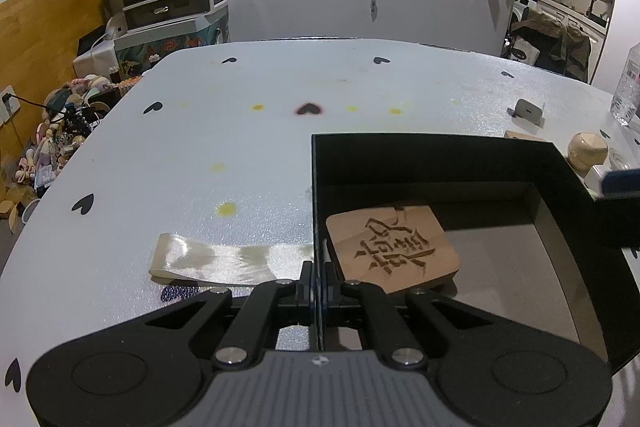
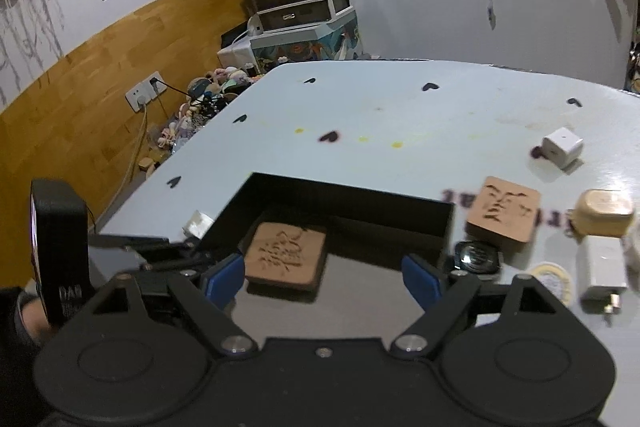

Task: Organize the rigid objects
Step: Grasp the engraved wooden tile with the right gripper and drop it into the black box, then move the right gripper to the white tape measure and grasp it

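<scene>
An open black box [image 1: 440,155] sits on the white table, and my left gripper [image 1: 319,279] is shut on its left wall. Inside lies a square wooden tile [image 1: 392,251] with carved characters. In the right wrist view the same box [image 2: 348,203] and tile [image 2: 286,251] show just beyond my right gripper [image 2: 322,281]. That gripper is open over the box's near side, blue pads wide apart and touching nothing. A second carved tile [image 2: 502,213] lies on the table right of the box.
Right of the box lie a rounded wooden block [image 2: 604,213], a white charger [image 2: 604,269], a coin [image 2: 552,281], a dark lens-like piece [image 2: 476,257] and a white cube [image 2: 562,147]. A satin ribbon [image 1: 208,263] trails left of the box. A clear bottle [image 1: 628,87] stands far right.
</scene>
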A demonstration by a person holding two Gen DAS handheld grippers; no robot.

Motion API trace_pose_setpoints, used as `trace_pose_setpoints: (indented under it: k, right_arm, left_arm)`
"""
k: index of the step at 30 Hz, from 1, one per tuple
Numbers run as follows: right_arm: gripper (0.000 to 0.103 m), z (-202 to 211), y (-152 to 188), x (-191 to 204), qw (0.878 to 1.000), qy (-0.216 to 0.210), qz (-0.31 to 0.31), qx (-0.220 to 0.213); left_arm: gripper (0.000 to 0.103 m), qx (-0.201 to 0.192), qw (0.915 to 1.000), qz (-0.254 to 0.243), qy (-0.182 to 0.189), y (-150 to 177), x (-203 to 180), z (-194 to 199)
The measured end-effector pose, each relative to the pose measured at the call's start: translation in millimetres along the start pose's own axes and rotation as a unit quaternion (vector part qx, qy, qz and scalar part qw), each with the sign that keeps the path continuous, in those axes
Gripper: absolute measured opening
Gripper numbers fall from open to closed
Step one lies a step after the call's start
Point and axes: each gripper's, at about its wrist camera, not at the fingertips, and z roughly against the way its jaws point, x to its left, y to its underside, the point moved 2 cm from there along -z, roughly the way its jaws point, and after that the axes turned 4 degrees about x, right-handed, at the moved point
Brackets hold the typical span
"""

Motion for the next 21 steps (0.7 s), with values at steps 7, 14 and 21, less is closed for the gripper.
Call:
trace_pose_setpoints:
  k: [7, 14, 21]
  right_arm:
    - [0.093, 19.5, 17.1, -14.3, 1.0, 0.025, 0.009, 0.0]
    - [0.099, 36.3, 37.2, -42.8, 0.998, 0.052, 0.007, -0.029]
    - [0.099, 36.8, 66.0, -89.7, 0.994, 0.092, -0.002, -0.052]
  left_arm:
    - [0.002, 0.0, 1.0, 0.002, 0.001, 0.1, 0.2, 0.2]
    - [0.002, -0.001, 1.0, 0.003, 0.002, 1.0, 1.5, 0.0]
    - [0.003, -0.002, 1.0, 0.004, 0.003, 0.2, 2.2, -0.2]
